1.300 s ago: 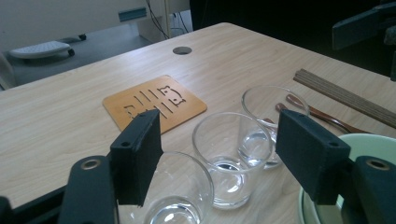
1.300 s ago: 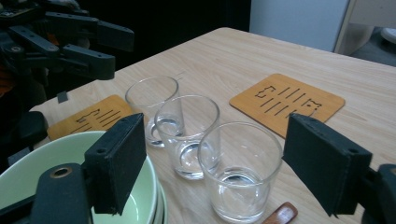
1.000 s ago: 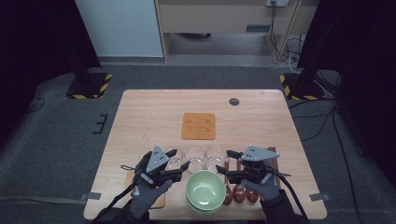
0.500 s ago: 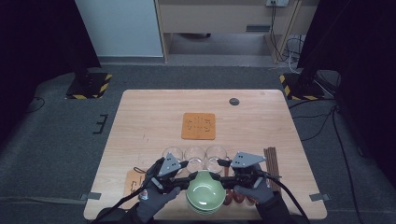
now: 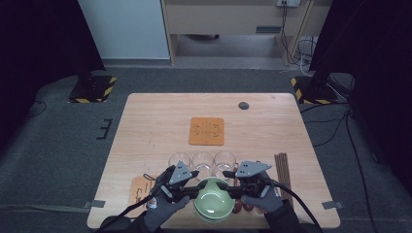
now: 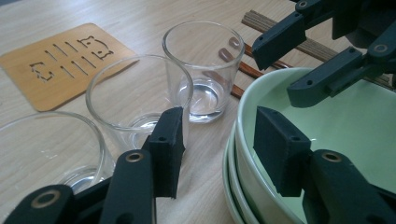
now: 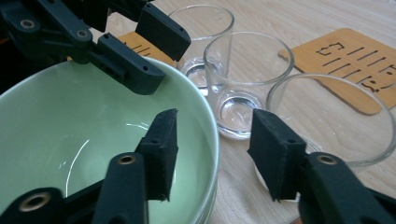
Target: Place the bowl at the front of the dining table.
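At the near edge of the table, the left gripper (image 5: 193, 188) and the right gripper (image 5: 231, 187) straddle opposite sides of the rim of the top green bowl (image 5: 212, 203), which sits on a stack of like bowls. In the left gripper view one jaw stands inside the bowl's (image 6: 336, 140) wall and the other outside it, with a clear gap on both sides; the right gripper view shows the same for its own jaws over the bowl (image 7: 93, 140). Both pairs of jaws have just been closing, with the rim between them, but the pads do not yet press on it, so neither has hold of the bowl.

Compared with a second ago, both grippers have come in from the sides and down, from over the glasses to the bowl's rim. That suggests a two-handed lift of the top bowl is being set up; the next step would be to finish the pinch on both sides evenly before raising it.

Just beyond the bowls stand three empty glasses (image 5: 202, 161) in a row. Farther out lies an orange wooden trivet (image 5: 206, 131), and dark chopsticks (image 5: 282, 167) lie to the right.
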{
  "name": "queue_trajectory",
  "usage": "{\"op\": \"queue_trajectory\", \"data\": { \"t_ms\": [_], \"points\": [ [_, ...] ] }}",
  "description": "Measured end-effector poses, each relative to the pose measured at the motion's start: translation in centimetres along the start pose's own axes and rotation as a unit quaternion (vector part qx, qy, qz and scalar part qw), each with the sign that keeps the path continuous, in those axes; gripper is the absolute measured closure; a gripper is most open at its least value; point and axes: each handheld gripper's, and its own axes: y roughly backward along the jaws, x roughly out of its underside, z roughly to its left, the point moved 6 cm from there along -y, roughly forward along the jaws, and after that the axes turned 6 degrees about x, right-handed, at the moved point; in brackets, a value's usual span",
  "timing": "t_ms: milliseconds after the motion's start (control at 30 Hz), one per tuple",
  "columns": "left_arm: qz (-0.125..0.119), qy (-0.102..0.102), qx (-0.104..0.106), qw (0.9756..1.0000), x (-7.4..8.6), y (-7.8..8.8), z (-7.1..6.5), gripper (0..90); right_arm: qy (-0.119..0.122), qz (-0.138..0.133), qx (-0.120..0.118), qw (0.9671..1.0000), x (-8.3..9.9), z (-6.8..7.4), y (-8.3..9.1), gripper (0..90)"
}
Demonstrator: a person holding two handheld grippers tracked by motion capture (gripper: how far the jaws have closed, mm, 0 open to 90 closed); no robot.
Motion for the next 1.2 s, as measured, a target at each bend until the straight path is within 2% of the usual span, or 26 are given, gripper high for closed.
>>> {"op": "queue_trajectory", "data": {
  "t_ms": [133, 200, 333, 633, 700, 1100, 1200],
  "points": [
    [0.006, 0.002, 0.001, 1.0, 0.1, -0.1, 0.0, 54.0, 0.008, 0.001, 0.0, 1.0, 0.1, 0.1, -0.2, 60.7],
    [0.01, 0.007, 0.007, 0.9999, 0.2, -0.2, -0.1, 56.8, 0.012, 0.008, 0.006, 0.9999, 0.3, 0.0, -0.4, 66.7],
    [0.012, 0.011, 0.017, 0.9997, 0.3, -0.3, -0.3, 61.8, 0.013, 0.008, 0.009, 0.9998, 0.3, -0.2, -0.5, 71.2],
    [0.008, 0.014, 0.025, 0.9996, 0.3, -0.4, -0.6, 71.8, 0.007, 0.014, -0.011, 0.9998, 0.3, 0.0, -0.7, 78.3],
    [0.005, 0.014, 0.026, 0.9995, 0.3, -0.4, -0.7, 74.4, 0.009, 0.012, -0.013, 0.9998, 0.3, 0.1, -0.6, 82.1],
    [0.005, 0.009, 0.02, 0.9997, 0.3, -0.5, -0.7, 78.9, 0.029, 0.002, 0.002, 0.9996, 0.0, 0.3, -0.4, 83.3],
    [0.005, 0.012, 0.021, 0.9997, 0.3, -0.6, -0.7, 78.9, 0.037, -0.022, 0.009, 0.999, -0.7, 0.5, 0.1, 84.8]
  ]
}}
